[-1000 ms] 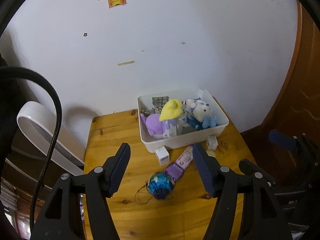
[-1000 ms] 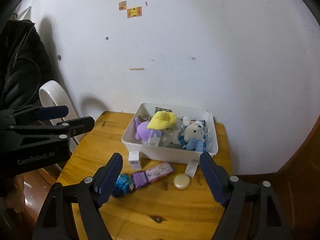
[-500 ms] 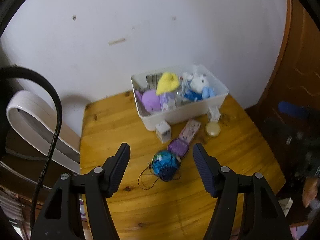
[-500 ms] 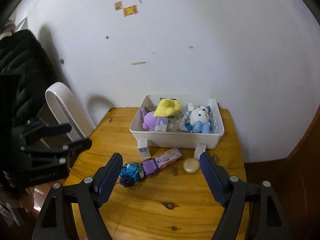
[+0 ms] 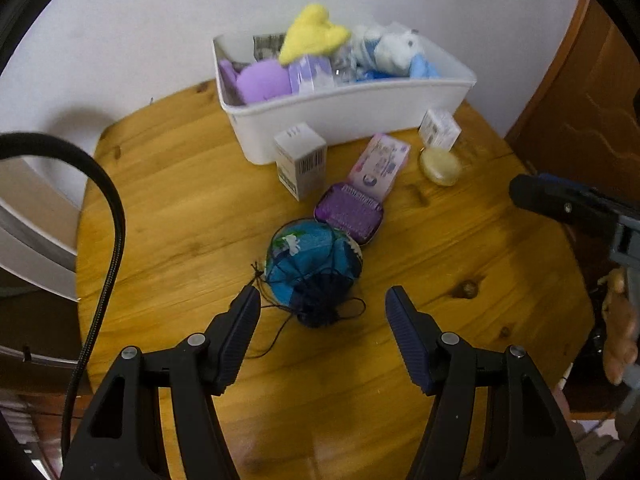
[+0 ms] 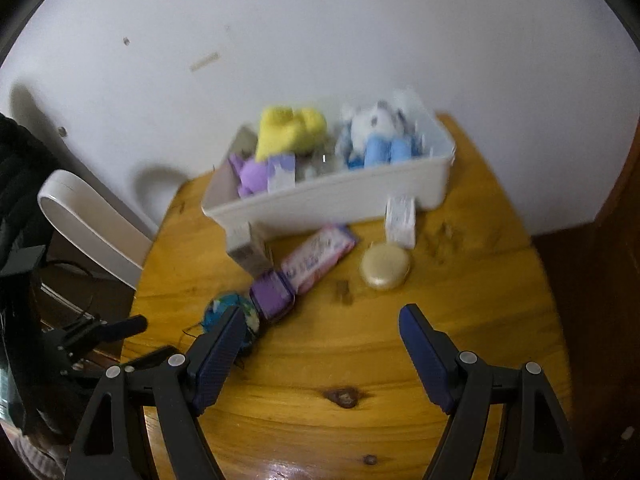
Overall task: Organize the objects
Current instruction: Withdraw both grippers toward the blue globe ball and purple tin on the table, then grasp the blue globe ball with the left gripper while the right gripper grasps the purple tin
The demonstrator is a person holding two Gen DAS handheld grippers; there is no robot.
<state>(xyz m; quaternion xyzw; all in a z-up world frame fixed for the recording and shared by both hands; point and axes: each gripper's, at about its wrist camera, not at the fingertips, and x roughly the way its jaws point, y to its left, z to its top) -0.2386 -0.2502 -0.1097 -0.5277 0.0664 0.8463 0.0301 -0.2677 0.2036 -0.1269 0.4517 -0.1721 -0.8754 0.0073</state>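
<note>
A white bin (image 5: 360, 108) (image 6: 352, 196) full of plush toys stands at the back of a round wooden table (image 5: 168, 208) (image 6: 460, 300). In front of it lie a blue ball-shaped pouch with dark cord (image 5: 314, 264) (image 6: 224, 308), a purple tin (image 5: 349, 212) (image 6: 272, 294), a pink packet (image 5: 380, 164) (image 6: 318, 258), a white carton (image 5: 301, 160) (image 6: 250, 250), a smaller carton (image 5: 439, 129) (image 6: 400, 216) and a gold round compact (image 5: 440, 164) (image 6: 385, 266). My left gripper (image 5: 322, 304) is open, just short of the pouch. My right gripper (image 6: 322, 318) is open over bare wood, the compact beyond it.
A white wall rises right behind the bin. A white curved chair back (image 6: 88, 220) (image 5: 28, 228) stands left of the table. Brown wooden panelling (image 5: 580, 100) is at the right. A black cable (image 5: 108, 240) loops at the left in the left wrist view.
Both grippers have come down toward the table and tipped downward; the objects look much larger. The pouch now lies just ahead of my left fingertips. Jaw widths are unchanged.
</note>
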